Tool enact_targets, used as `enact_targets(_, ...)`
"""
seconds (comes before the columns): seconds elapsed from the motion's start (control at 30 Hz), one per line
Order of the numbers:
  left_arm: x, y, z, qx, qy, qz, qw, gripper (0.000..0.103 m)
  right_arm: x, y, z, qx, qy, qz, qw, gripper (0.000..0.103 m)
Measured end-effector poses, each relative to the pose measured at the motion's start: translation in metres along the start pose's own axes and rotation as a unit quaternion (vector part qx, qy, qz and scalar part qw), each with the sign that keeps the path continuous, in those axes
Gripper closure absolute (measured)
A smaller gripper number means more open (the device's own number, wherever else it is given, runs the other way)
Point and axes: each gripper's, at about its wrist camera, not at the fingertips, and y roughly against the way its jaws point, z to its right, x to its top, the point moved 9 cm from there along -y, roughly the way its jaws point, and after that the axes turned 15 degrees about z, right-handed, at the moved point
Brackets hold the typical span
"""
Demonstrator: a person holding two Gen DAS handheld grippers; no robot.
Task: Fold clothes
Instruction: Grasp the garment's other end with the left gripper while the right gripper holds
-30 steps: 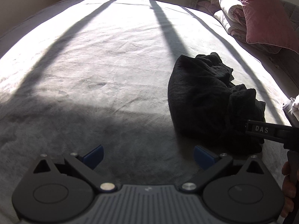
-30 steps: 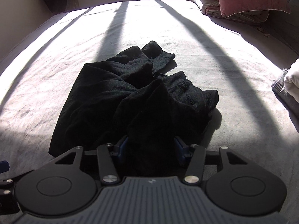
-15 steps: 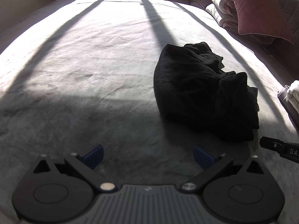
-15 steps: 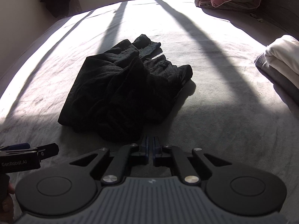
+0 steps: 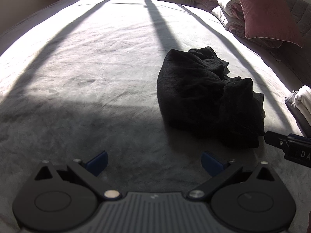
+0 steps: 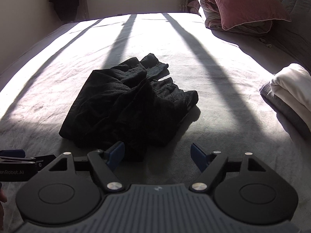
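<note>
Since a second ago we have let go of the black garment with our right gripper, drawn it back, and spread its jaws wide again; the heap has settled lower.

Across the big grey bed, sunlit with barred shadows, the folded duvet and maroon pillow sit at the far right. A folded stack of white and grey clothes lies at the right edge, so some folding looks done. The black garment lies crumpled mid-bed, bunched and creased, not folded; we judge it needs spreading flat, then folding. Our right gripper hovers empty just at its near edge. Our left gripper, also wide open and holding nothing, hangs over bare bed to the heap's left.
</note>
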Motion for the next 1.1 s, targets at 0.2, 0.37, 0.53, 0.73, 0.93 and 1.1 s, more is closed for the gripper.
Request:
enact_targets(0.2,0.003,-0.001,-0.006,0.003,0.006,0.004,1.0,0.001,0.005,-0.036,-0.02,0.011,-0.017,-0.011,1.0,0.03)
enact_targets(0.37,0.001,-0.004,-0.01,0.008,0.006,-0.001,0.9999,0.001,-0.006,-0.059,-0.017,0.001,-0.044,-0.034,0.998,0.075)
enact_targets(0.53,-0.002,-0.005,-0.01,0.008,-0.003,-0.004,1.0,0.001,-0.011,-0.036,-0.011,0.019,-0.076,-0.034,0.996,0.088)
enact_targets(0.73,-0.013,-0.003,-0.005,0.004,-0.031,-0.005,0.9995,0.001,-0.024,0.006,-0.007,0.05,-0.11,-0.038,0.992,0.089)
enact_targets(0.93,-0.03,0.007,0.01,-0.038,-0.044,-0.009,0.9983,0.001,-0.045,0.051,-0.008,0.077,-0.114,-0.032,0.99,0.089)
enact_targets(1.1,-0.042,0.018,0.026,-0.067,-0.05,0.005,0.9965,0.001,-0.07,0.071,0.002,0.076,-0.142,-0.034,0.986,0.089)
